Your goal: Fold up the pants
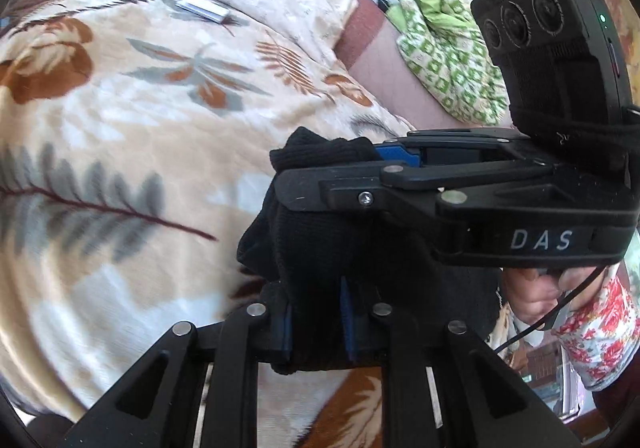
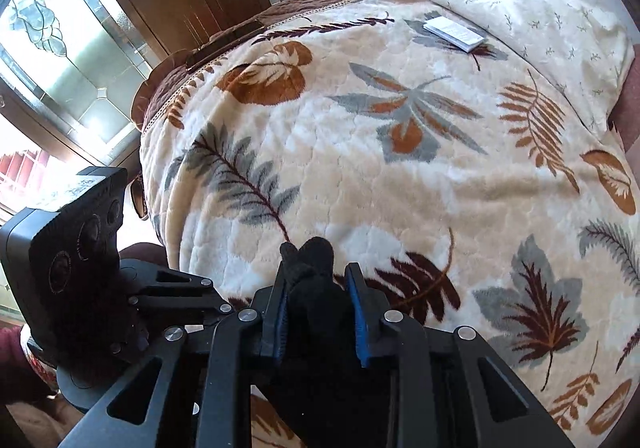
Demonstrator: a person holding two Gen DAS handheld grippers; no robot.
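Observation:
The black knit pants (image 1: 320, 248) hang bunched in the air above a bed with a leaf-patterned blanket (image 1: 120, 128). My left gripper (image 1: 316, 322) is shut on the pants, with black cloth filling the gap between its blue pads. My right gripper (image 2: 320, 308) is shut on another part of the pants (image 2: 316, 288); a fold of cloth sticks out past its tips. In the left wrist view the right gripper (image 1: 340, 168) comes in from the right, close above my left one, clamped on the same bundle. Most of the pants is hidden below the grippers.
The blanket (image 2: 400, 168) covers the bed. A cream pillow (image 2: 540, 28) lies at the far end, with a small white booklet (image 2: 454, 33) next to it. A green patterned quilt (image 1: 444, 48) lies beyond the bed. Glass-paned wooden doors (image 2: 80, 48) stand at the left.

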